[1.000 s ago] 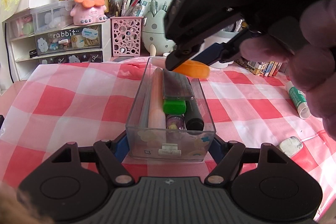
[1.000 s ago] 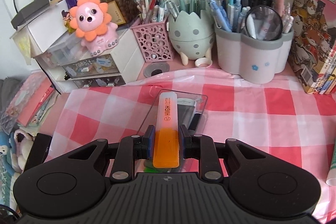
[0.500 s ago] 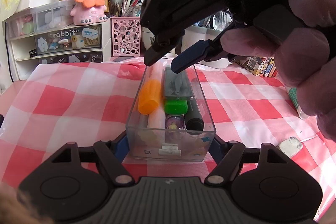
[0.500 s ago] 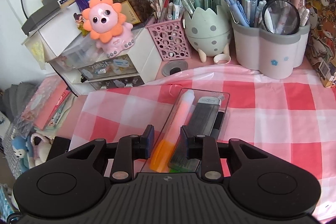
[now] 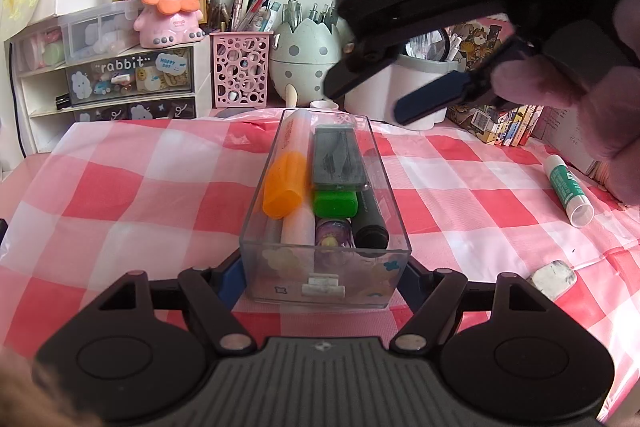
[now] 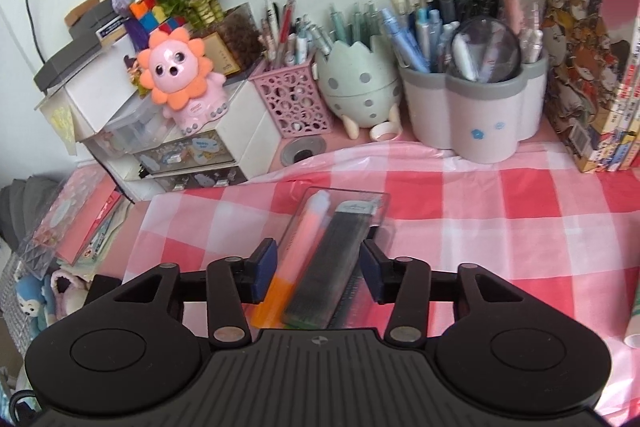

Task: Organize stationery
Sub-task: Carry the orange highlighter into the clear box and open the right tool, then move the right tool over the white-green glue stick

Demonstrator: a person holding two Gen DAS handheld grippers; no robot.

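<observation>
A clear plastic box (image 5: 326,267) stands on the pink checked cloth, its near end between the blue pads of my left gripper (image 5: 324,275), which is shut on it. Inside lie an orange-capped highlighter (image 5: 286,187), a grey case (image 5: 338,159), a green cap (image 5: 334,203) and a black marker (image 5: 372,223). My right gripper (image 5: 384,95), held by a gloved hand, hangs above the box's far end. Its jaws are opening and nothing is between them. In the right wrist view the right gripper (image 6: 318,269) hovers over the highlighter (image 6: 304,243) and the box (image 6: 380,199).
A glue stick (image 5: 566,187) and a worn eraser (image 5: 552,279) lie on the cloth to the right. Along the back stand small drawers (image 5: 132,79), a pink mesh holder (image 5: 240,71), an egg-shaped holder (image 5: 306,55), a grey-white pen cup (image 6: 476,115) and books (image 6: 592,67).
The right gripper let go of the orange highlighter, which now lies in the box at the left side. Its jaws have spread and it has drawn up and to the right. The left gripper stayed put.
</observation>
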